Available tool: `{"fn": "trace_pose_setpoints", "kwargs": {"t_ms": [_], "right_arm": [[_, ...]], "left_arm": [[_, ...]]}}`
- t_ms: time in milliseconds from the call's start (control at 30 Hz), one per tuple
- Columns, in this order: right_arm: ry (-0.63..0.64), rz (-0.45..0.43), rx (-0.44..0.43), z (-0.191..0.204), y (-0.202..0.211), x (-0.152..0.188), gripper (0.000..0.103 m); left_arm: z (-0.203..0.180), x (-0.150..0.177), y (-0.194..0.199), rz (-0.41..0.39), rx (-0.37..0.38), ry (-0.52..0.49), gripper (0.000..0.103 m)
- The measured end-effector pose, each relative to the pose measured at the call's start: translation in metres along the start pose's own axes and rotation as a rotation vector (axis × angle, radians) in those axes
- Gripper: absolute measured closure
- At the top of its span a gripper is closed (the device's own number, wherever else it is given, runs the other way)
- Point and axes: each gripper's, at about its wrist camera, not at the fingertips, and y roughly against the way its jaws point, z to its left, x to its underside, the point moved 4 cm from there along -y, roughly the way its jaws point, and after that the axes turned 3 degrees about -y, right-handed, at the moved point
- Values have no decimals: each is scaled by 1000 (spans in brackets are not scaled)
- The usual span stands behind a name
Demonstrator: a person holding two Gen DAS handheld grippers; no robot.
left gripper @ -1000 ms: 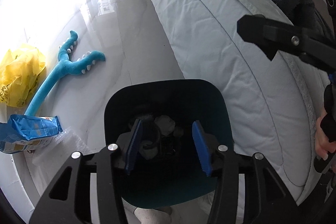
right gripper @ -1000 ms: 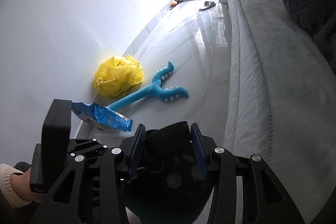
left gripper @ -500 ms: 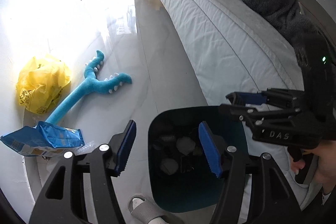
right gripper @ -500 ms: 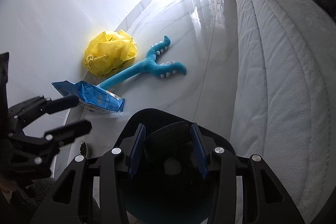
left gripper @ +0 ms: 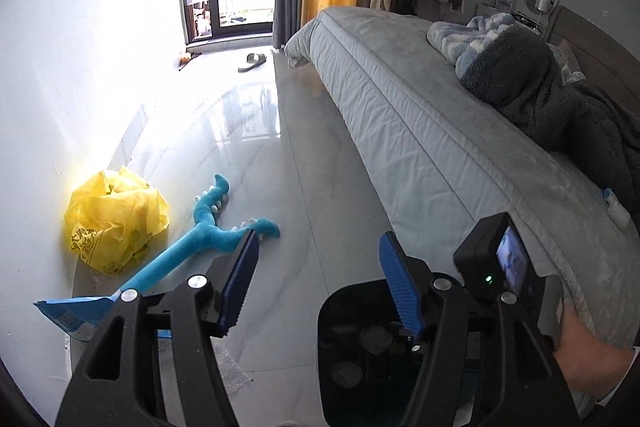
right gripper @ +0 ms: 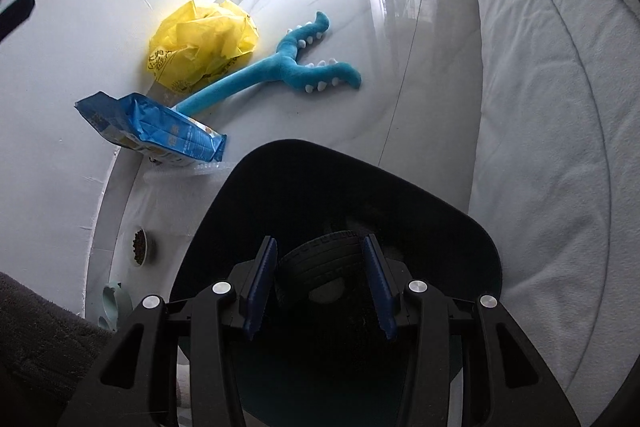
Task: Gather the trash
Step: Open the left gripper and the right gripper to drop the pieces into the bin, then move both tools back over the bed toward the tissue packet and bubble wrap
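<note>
right gripper is clamped on a little black tire-looking thing right over the dark bin, guessing so it drops straight in, while the left gripper hangs wide open with nothing in it, yellow bag at its 10 o'clock probably next.

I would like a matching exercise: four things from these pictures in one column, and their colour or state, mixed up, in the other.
1. crumpled plastic bag
2. long plush toy
3. left gripper
4. right gripper

a. open, holding nothing
b. yellow
c. shut on a small black rubber tyre
d. teal with white spikes

Pairs: 1-b, 2-d, 3-a, 4-c
</note>
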Motion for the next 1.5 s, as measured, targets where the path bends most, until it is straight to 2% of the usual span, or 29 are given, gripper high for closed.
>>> {"fn": "trace_pose_setpoints", "kwargs": {"t_ms": [167, 333, 500, 1000, 1167, 1500], "right_arm": [[11, 66, 9, 4, -9, 9, 54], [27, 54, 1, 11, 2, 11, 31], [29, -11, -43, 11, 27, 7, 27], [75, -352, 23, -20, 159, 1, 22], [57, -417, 64, -44, 188, 6, 21], [-17, -494, 140, -98, 232, 31, 19]], "left_arm": [[-11, -18, 15, -77, -4, -22, 36], [-24, -32, 27, -138, 2, -43, 34], [-35, -44, 32, -184, 15, -41, 32], [-92, -88, 59, -363, -40, -110, 26], [-119, -94, 56, -383, -28, -127, 25], [-164, -100, 47, -389, 18, -130, 22]]}}
